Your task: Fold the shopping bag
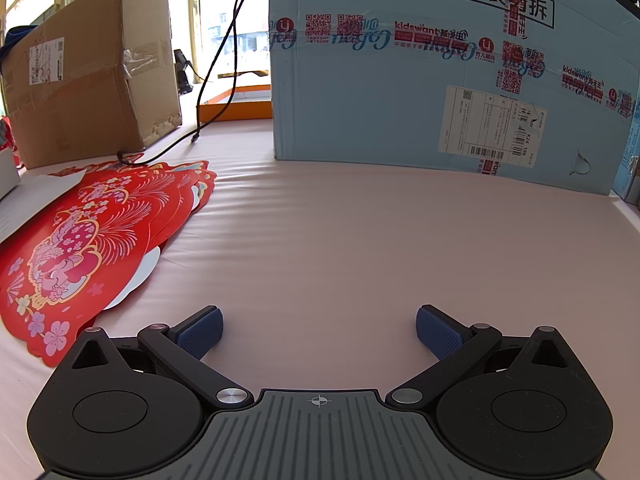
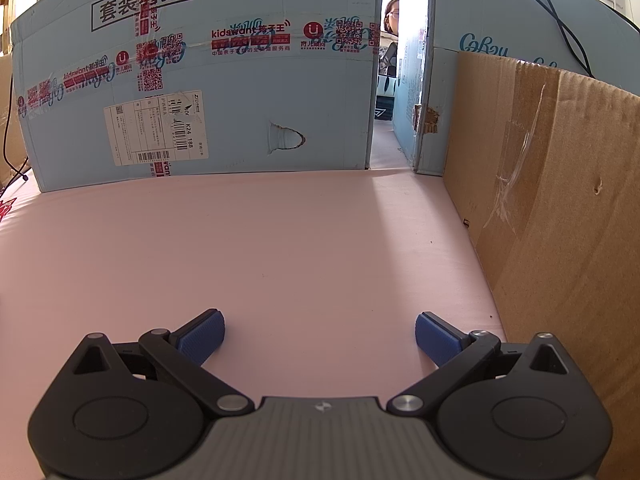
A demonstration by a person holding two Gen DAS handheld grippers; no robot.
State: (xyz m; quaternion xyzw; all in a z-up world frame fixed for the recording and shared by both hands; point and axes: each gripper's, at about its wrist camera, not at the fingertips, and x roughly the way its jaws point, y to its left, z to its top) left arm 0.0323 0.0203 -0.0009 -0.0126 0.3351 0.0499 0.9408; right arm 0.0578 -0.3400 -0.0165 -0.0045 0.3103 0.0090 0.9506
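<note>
Both the left gripper (image 1: 319,332) and right gripper (image 2: 319,336) hover with jaws spread wide and empty over the bare pink desk (image 1: 340,240), likely poised to begin, since no shopping bag shows, only red paper cutouts (image 1: 80,248) at nine o'clock.

Red shopping bags (image 1: 76,248) — flat, overlapping

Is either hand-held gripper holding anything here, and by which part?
Nothing is held. The left hand-held gripper and right hand-held gripper are both open over the bare pink tabletop.
</note>
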